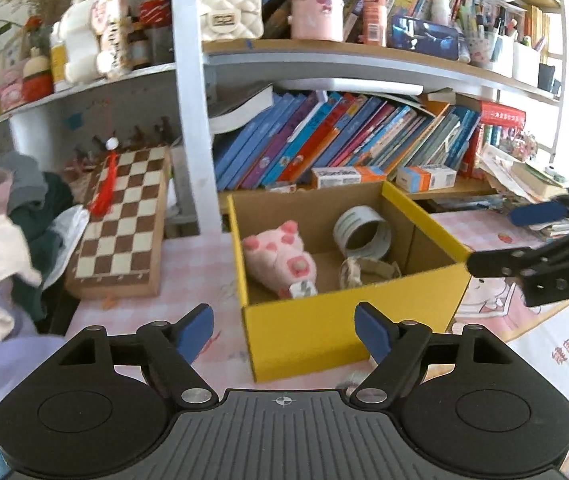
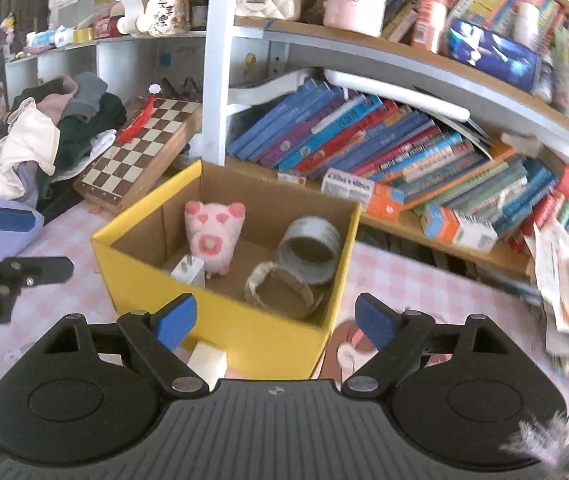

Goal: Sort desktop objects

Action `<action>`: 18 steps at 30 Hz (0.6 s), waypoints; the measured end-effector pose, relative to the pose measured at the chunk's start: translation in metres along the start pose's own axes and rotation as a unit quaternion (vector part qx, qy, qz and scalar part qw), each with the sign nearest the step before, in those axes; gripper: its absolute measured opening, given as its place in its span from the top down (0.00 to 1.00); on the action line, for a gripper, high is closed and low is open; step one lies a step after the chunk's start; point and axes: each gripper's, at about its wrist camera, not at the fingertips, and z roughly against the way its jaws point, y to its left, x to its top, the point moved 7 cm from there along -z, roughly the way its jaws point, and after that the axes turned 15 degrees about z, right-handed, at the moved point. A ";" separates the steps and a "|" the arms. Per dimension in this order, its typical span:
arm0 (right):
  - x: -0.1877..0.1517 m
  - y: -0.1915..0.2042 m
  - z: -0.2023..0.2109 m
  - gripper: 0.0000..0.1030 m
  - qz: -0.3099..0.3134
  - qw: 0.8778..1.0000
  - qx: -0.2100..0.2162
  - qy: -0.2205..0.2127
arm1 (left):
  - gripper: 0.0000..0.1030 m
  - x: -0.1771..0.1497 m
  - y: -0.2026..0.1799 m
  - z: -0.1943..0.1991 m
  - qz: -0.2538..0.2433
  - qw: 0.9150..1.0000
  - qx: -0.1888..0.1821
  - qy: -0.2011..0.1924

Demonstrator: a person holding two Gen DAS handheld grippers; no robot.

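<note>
Both the left hand-held gripper (image 1: 284, 330) and the right hand-held gripper (image 2: 275, 322) hover spread and empty just before the yellow box (image 1: 308, 332).

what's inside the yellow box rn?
Inside the yellow box: pink pig plush, white plug adapter, tape roll, and a worn brown strap ring. The near wall hides the floor closest to both open grippers, so anything there can't be seen.

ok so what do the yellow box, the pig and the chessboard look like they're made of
Yellow box: cardboard, it seems; raw brown inside, matte yellow outside, folded corners.
Pig: soft plush fabric, fuzzy pink pile.
Chessboard: probably wood, with brown and cream squares and a thick brown edge; real veneer or print, cannot tell.
</note>
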 end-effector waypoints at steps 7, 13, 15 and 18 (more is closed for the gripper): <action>-0.043 0.023 0.015 0.16 -0.032 0.999 -0.004 0.034 | 0.22 -0.028 0.003 0.018 -0.005 1.000 0.003 0.014; -0.078 0.042 0.025 0.16 -0.057 0.996 -0.007 0.063 | 0.22 -0.050 0.002 0.028 -0.013 0.999 0.000 0.031; -0.086 0.048 0.029 0.16 -0.061 0.996 -0.008 0.070 | 0.22 -0.057 0.002 0.031 -0.016 0.999 0.000 0.035; -0.096 0.056 0.034 0.16 -0.069 0.995 -0.005 0.077 | 0.22 -0.066 0.002 0.035 -0.018 0.999 -0.002 0.044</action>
